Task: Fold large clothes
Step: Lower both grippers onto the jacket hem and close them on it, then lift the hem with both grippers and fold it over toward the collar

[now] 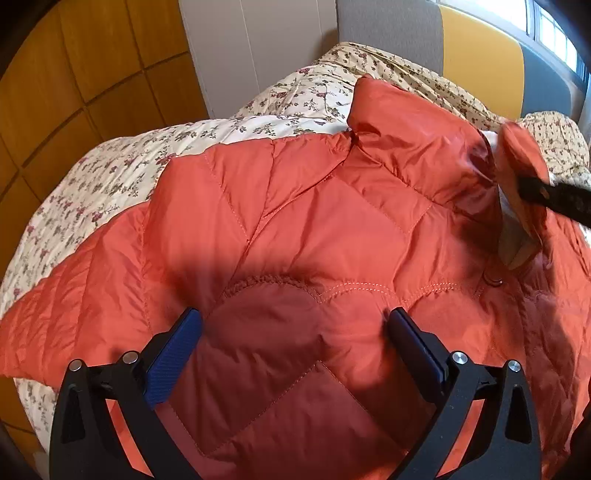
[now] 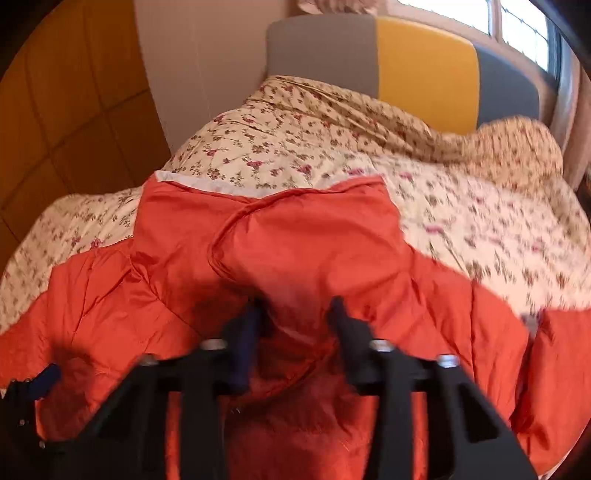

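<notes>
An orange quilted down jacket [image 1: 295, 206] lies spread on a floral bedspread [image 1: 110, 173]. My left gripper [image 1: 295, 321] is open just above the jacket's chest, with a jaw on each side of a curved seam, holding nothing. My right gripper [image 2: 295, 314] hovers at the jacket's collar [image 2: 280, 229], its jaws partly apart with orange fabric between them; blur hides whether they grip it. The right gripper also shows in the left wrist view [image 1: 554, 195], where it lifts the collar edge. The jacket [image 2: 110, 295] fills the lower half of the right wrist view.
The bed's headboard [image 2: 424, 70] is grey and yellow, under a window [image 2: 517, 22] at the back right. A wooden panelled wall [image 1: 74, 74] runs along the left. The bedspread [image 2: 461, 206] is rumpled near the headboard.
</notes>
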Demonstrator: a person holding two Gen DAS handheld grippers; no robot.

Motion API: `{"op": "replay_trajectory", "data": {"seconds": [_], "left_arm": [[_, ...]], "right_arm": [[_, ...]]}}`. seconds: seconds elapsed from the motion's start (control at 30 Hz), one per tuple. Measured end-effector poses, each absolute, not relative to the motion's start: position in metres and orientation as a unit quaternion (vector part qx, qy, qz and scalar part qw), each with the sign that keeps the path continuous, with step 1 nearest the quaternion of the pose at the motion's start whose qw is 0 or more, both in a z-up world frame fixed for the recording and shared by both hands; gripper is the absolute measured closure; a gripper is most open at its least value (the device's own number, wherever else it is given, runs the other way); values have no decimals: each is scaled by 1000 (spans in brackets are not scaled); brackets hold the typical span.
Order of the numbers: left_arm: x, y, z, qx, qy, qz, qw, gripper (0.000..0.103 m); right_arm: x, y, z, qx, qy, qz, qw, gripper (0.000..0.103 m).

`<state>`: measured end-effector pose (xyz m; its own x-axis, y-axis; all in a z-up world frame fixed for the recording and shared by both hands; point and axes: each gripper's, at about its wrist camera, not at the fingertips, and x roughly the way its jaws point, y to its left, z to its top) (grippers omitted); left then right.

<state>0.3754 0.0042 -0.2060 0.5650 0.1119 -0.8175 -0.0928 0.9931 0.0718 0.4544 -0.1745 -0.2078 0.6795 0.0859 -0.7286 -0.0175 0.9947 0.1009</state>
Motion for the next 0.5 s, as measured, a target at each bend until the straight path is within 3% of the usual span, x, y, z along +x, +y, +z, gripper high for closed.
{"op": "replay_trajectory", "data": {"seconds": [0.2, 0.5], "left_arm": [[382, 8, -183, -41, 430, 56, 900, 3], [452, -23, -149, -88, 413, 20, 906, 3]], "right_arm": [[428, -217, -209, 108, 396, 15, 912, 95], [409, -271, -246, 207, 414, 0, 887, 99]]}}
